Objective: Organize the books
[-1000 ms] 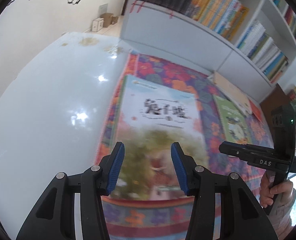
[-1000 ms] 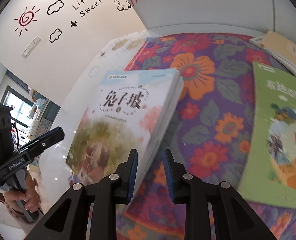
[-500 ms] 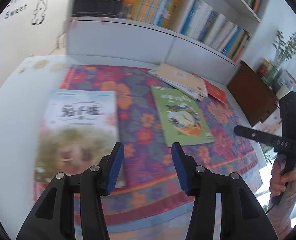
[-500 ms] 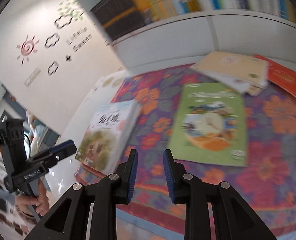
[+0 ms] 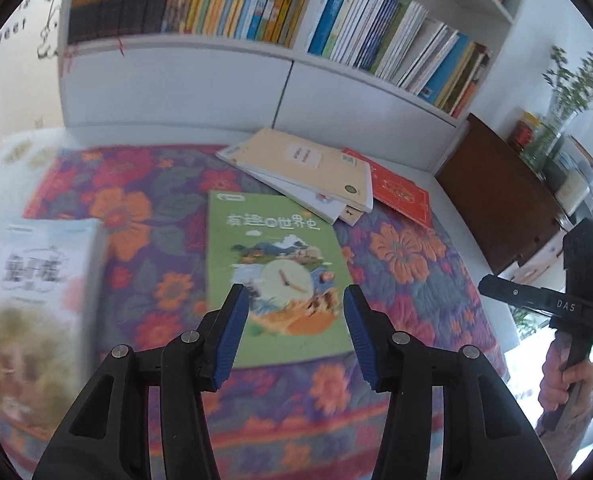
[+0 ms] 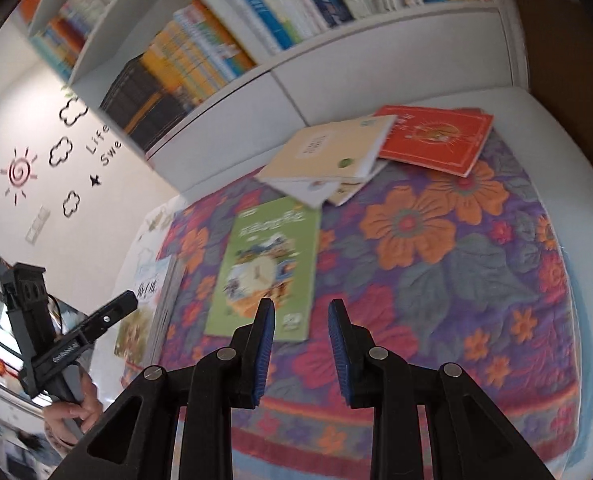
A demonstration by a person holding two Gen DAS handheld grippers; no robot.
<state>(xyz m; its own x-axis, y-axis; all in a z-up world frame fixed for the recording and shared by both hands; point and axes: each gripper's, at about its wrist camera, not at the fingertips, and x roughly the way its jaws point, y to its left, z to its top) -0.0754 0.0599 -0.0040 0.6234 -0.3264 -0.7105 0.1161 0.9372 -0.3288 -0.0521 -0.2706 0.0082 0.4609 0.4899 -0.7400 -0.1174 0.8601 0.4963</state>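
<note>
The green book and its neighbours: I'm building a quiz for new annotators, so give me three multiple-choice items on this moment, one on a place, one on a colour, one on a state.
1. Where does the green book lie?
A. on the floral cloth
B. on the bookshelf
C. on the red book

2. What colour is the book sticking out from under the cream book?
A. blue
B. red
C. black

3. What is between the fingers of the left gripper?
A. the green book, pinched
B. the cream book
C. nothing

Answers:
1. A, it lies flat on the cloth.
2. B, the red book shows beyond its far edge.
3. C, the fingers stand apart above the green cover.
</note>
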